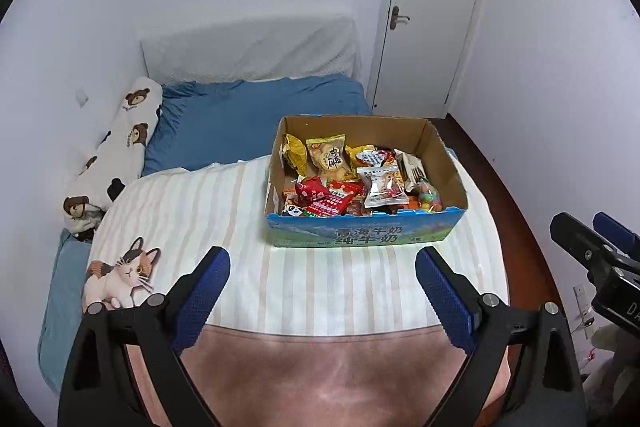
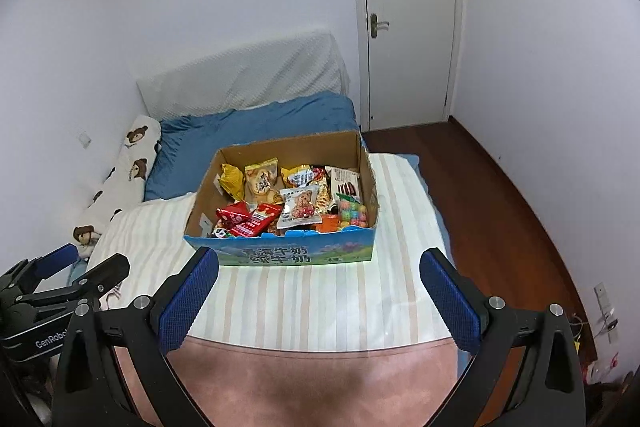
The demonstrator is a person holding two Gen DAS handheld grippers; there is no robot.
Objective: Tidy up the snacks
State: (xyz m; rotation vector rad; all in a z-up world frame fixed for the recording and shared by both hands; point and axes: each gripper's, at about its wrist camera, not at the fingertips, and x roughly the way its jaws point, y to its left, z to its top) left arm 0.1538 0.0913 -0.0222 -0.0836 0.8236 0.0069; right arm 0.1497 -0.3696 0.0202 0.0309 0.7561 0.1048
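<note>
An open cardboard box (image 1: 452, 171) with a blue printed front stands on the striped blanket (image 1: 224, 227) on the bed. It holds several snack packets: a red packet (image 1: 332, 201), a clear packet with a bear picture (image 1: 382, 187), yellow packets (image 1: 294, 149) and coloured candies (image 1: 430, 197). The box shows in the right wrist view (image 2: 368, 179) too. My left gripper (image 1: 322, 277) is open and empty, short of the box front. My right gripper (image 2: 318, 277) is open and empty, also just before the box front.
A bear-print pillow (image 1: 128, 135) lies along the left wall. A blue sheet (image 1: 248, 115) covers the far bed. A white door (image 1: 432, 11) is at the back right. Wooden floor (image 2: 492, 195) runs right of the bed. A brown blanket (image 1: 320, 375) lies below the grippers.
</note>
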